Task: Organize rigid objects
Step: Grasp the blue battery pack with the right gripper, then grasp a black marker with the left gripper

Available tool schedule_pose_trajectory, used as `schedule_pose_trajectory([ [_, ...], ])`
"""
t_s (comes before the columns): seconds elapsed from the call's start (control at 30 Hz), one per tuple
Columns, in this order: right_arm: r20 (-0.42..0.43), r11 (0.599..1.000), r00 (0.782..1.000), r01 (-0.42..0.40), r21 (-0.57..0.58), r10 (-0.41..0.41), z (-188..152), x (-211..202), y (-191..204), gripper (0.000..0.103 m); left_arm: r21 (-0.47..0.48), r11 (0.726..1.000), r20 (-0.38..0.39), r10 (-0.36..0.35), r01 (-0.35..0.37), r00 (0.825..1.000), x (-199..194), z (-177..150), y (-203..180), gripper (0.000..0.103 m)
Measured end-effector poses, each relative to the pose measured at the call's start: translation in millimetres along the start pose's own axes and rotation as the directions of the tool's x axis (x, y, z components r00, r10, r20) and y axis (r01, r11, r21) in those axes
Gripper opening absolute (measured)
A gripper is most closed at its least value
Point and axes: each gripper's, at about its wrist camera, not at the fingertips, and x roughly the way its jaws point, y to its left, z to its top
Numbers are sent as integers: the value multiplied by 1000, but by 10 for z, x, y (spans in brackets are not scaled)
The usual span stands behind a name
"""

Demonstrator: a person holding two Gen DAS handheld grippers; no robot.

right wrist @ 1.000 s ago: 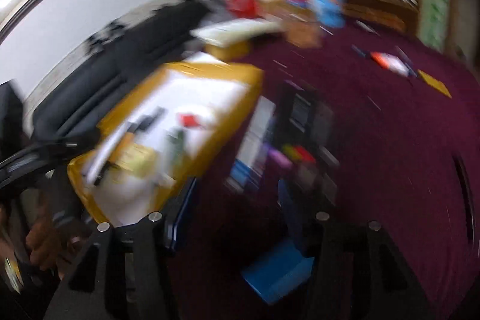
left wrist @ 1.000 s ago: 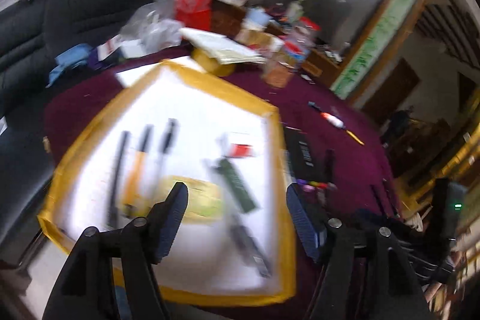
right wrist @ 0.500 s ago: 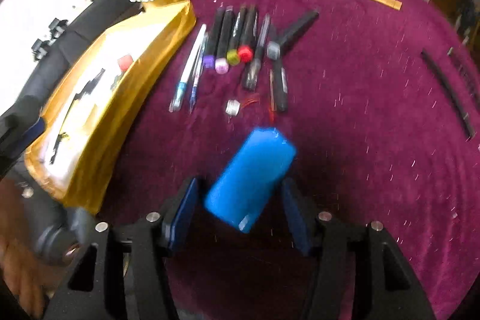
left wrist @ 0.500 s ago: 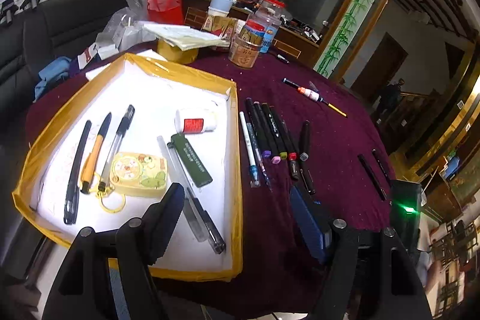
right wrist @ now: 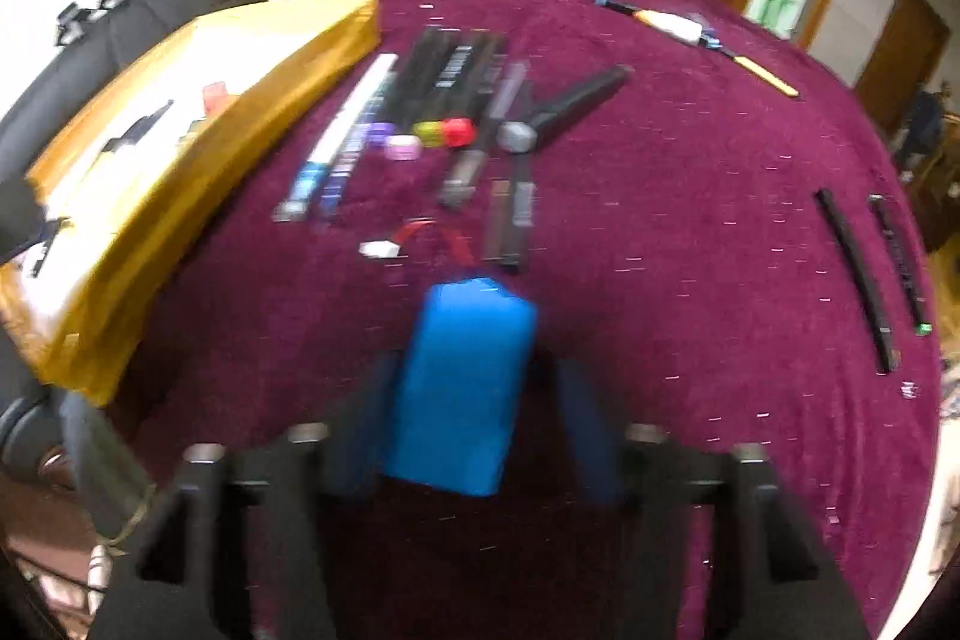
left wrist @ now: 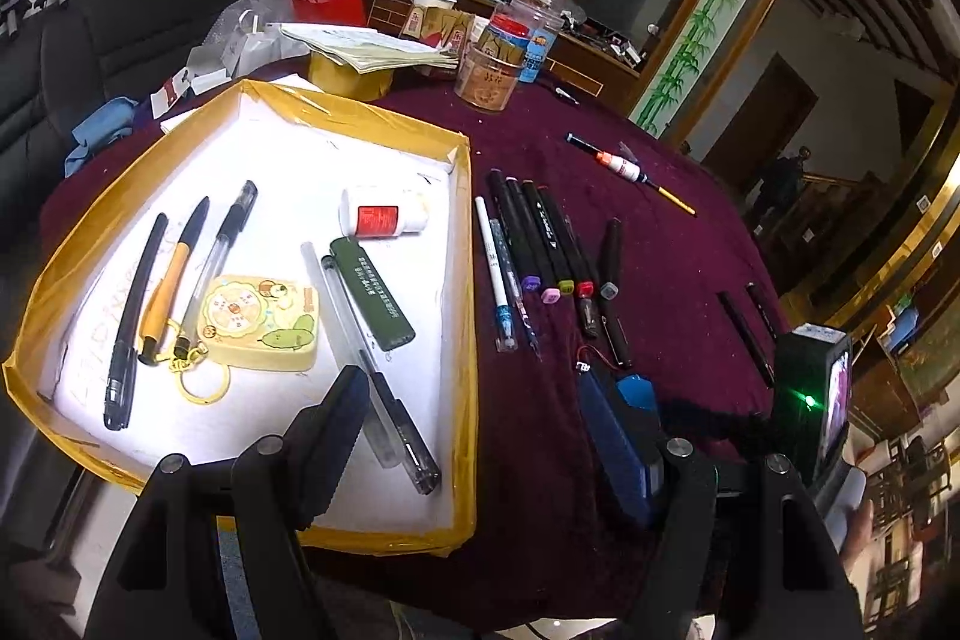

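Open left claw (left wrist: 474, 430) over yellow-rimmed tray (left wrist: 462, 340), markers (left wrist: 546, 244) beside it

The matte black plastic left gripper (left wrist: 474, 436) has dark blue ridged pads (left wrist: 612, 436) and silver screws; the right gripper (right wrist: 474, 418) looks alike (blurred), with bare skin at the frame edge.

row of markers (right wrist: 444, 100) + pens lies just right of yellow-rimmed tray (left wrist: 462, 340), blocks strip btwn tray wall & mid cloth. blue block (right wrist: 462, 388) sits btwn right gripper (right wrist: 474, 430) fingers, small white connector (right wrist: 379, 249) w/ red wire just ahead. bare maroon cloth (right wrist: 690, 250) right of block, up to two black sticks (right wrist: 855, 274) near edge. jars (left wrist: 486, 79), papers crowd far side.
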Motion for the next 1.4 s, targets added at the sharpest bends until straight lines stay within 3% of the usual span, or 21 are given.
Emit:
schedule_pose_trajectory([
  [0.1,-6,998,999,-53,32,53,-14,46,-170,79,9,1000,7,5,-5,1000,-15,-6,-14,76],
  [0.17,5,999,999,-47,7,47,-30,35,-170,80,-1,1000,-3,4,-4,1000,9,1,-6,76],
  [0.27,27,999,999,-23,-27,24,-51,37,-167,91,-9,1000,-12,-2,2,1000,28,3,-3,76],
  [0.33,19,1000,1000,-25,-2,25,-52,54,-208,93,-2,1000,-17,2,-2,1000,38,2,-16,76],
  [0.37,11,999,999,-41,20,40,-53,63,-228,91,1,1000,-18,4,-4,1000,40,-1,-20,76],
  [0.43,38,998,997,-67,0,67,-58,17,-172,70,3,1000,-19,4,-4,1000,42,-4,-20,76],
  [0.47,56,995,995,-86,-40,88,-67,-23,-86,49,2,1000,-21,4,-4,1000,48,-4,-19,76],
  [0.5,59,994,994,-90,-61,94,-67,-35,-36,39,0,1000,-25,4,-4,1000,57,-3,-18,76],
  [0.6,65,992,995,-74,-105,81,-55,-57,46,38,0,1000,-30,2,-2,1000,70,-10,-30,76],
  [0.73,58,982,982,-173,-70,177,-15,-85,-156,37,7,1000,-31,-4,4,1000,77,-9,-50,76],
  [0.83,85,965,961,-262,-18,262,62,-181,-409,37,-13,1000,-52,-25,24,998,134,24,-55,76],
  [0.93,131,973,965,-232,12,228,217,-262,-704,37,-13,999,-77,-53,53,996,211,101,-134,76],
  [1.07,175,988,975,-146,45,136,477,-166,-1130,37,84,995,-78,-39,45,996,300,198,-470,76],
  [1.13,165,989,981,-116,97,99,558,21,-1369,37,185,982,-86,-23,39,996,425,259,-741,76],
  [1.27,145,982,984,-126,144,105,490,219,-1507,36,289,957,-133,6,33,991,745,384,-1091,76],
  [1.4,171,980,980,-129,153,102,440,179,-1518,36,354,935,-218,44,37,975,1220,533,-1375,74],
])
